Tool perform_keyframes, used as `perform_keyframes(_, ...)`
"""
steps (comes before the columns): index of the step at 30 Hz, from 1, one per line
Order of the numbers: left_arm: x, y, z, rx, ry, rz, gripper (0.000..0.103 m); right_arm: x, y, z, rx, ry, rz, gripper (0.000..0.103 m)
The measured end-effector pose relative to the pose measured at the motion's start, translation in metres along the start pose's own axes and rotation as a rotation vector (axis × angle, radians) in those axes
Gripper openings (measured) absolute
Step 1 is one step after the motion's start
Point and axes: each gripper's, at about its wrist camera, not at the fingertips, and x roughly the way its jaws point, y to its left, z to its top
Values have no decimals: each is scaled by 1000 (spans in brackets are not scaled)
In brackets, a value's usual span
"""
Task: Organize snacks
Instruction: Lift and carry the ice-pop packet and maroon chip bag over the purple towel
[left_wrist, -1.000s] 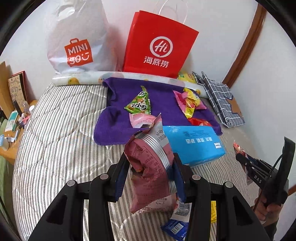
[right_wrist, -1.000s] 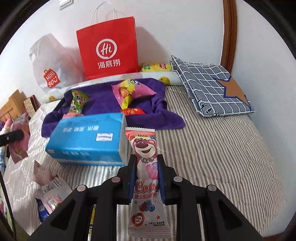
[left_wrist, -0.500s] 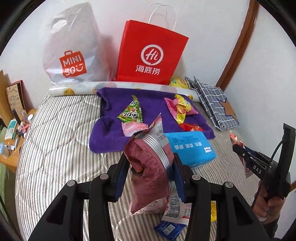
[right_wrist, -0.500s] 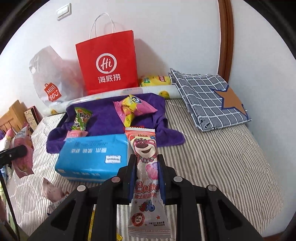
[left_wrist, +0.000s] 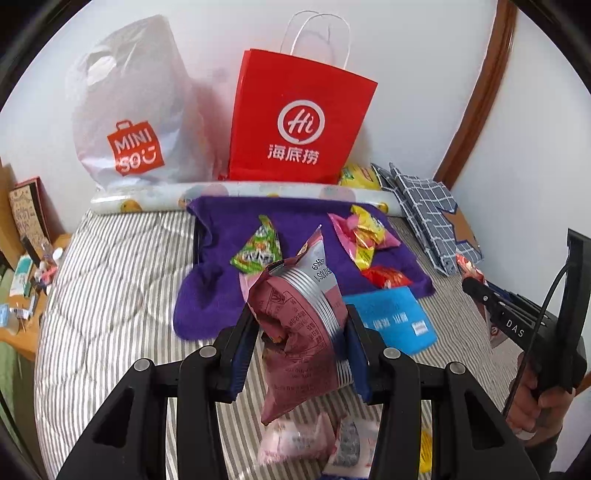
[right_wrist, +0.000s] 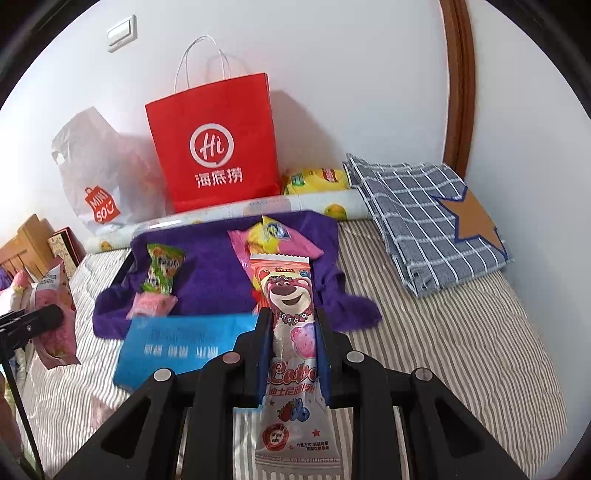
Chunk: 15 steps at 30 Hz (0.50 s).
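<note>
left gripper (left_wrist: 301, 332) tilted down, clamping maroon pouch (left_wrist: 295, 328); contents unclear.

left gripper (left_wrist: 301, 332) clamps a maroon snack pouch (left_wrist: 295, 332) above a striped bed (left_wrist: 110, 295). beyond: purple towel (left_wrist: 221, 295) bearing small packets, blue tissue pack (left_wrist: 391, 321), red paper bag (left_wrist: 299, 125), white plastic bag (left_wrist: 136, 110). at right, right gripper (left_wrist: 476, 286), apparently holding a packet.

Glossy foil snack pouch (left_wrist: 299, 325); fuzzy purple cloth (left_wrist: 221, 236); matt paper bag (left_wrist: 295, 122).

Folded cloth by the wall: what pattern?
Blue-grey with white grid lines and a tan star; clearest in the right wrist view.
</note>
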Motion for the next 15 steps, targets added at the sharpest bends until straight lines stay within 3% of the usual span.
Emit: perform_keyframes(15,41,7,64,11,-52,11,45,58,24,70,-40,-62,74,20)
